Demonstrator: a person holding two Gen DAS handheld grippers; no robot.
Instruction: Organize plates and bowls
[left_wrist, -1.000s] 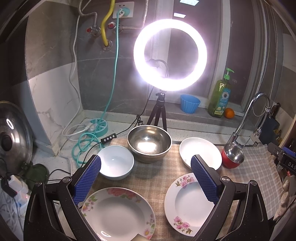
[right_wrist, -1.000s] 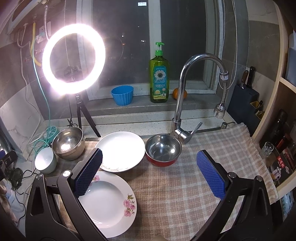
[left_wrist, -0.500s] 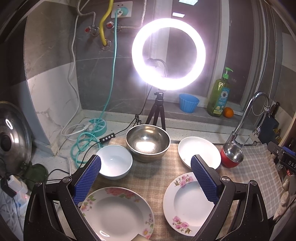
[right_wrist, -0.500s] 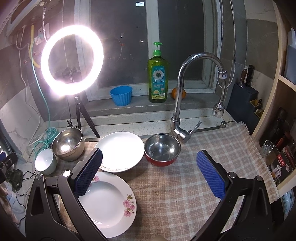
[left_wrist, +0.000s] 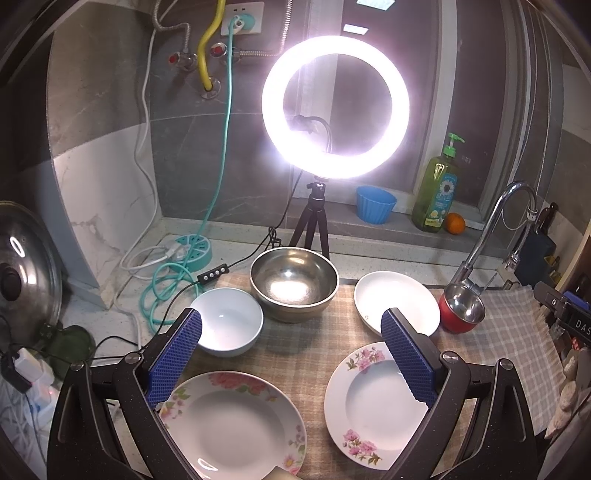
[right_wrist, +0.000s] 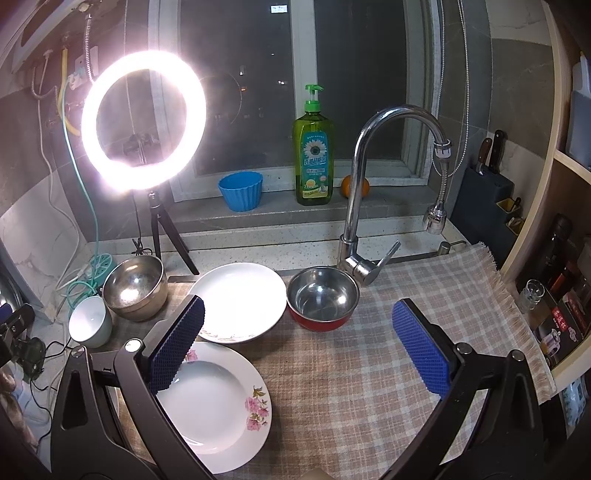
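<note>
— Where is the crockery, then?

— All on the checked beige cloth (right_wrist: 388, 332) over the table; 2 shallow white plates with pink flower rims lie nearest, one (left_wrist: 232, 424) low between the left gripper (left_wrist: 291, 354) fingers, the other (left_wrist: 373, 402) just to its right; behind that second one sits a plain white plate (left_wrist: 402, 299), apart from it in the left view, though from the right side its rim seems to overlap the floral one.

— And the bowls?

— 3 of them; a small white ceramic bowl (left_wrist: 229, 321) at the cloth's left edge, a large dull steel bowl (left_wrist: 294, 284) just beside it, and a small red bowl with a steel lining (right_wrist: 322, 297) at the foot of the curved chrome tap (right_wrist: 369, 184), close beside the plain plate.

— Are the grippers holding anything?

— No; the left gripper's blue ribbed fingers (left_wrist: 177, 354) are spread wide and hang above the plates, touching nothing; the right gripper (right_wrist: 299, 347) is spread just as wide over bare cloth, with its left finger above a floral plate.

— What is that glare?

— A lit ring lamp on a black tripod (left_wrist: 334, 107), standing behind the steel bowl.
</note>
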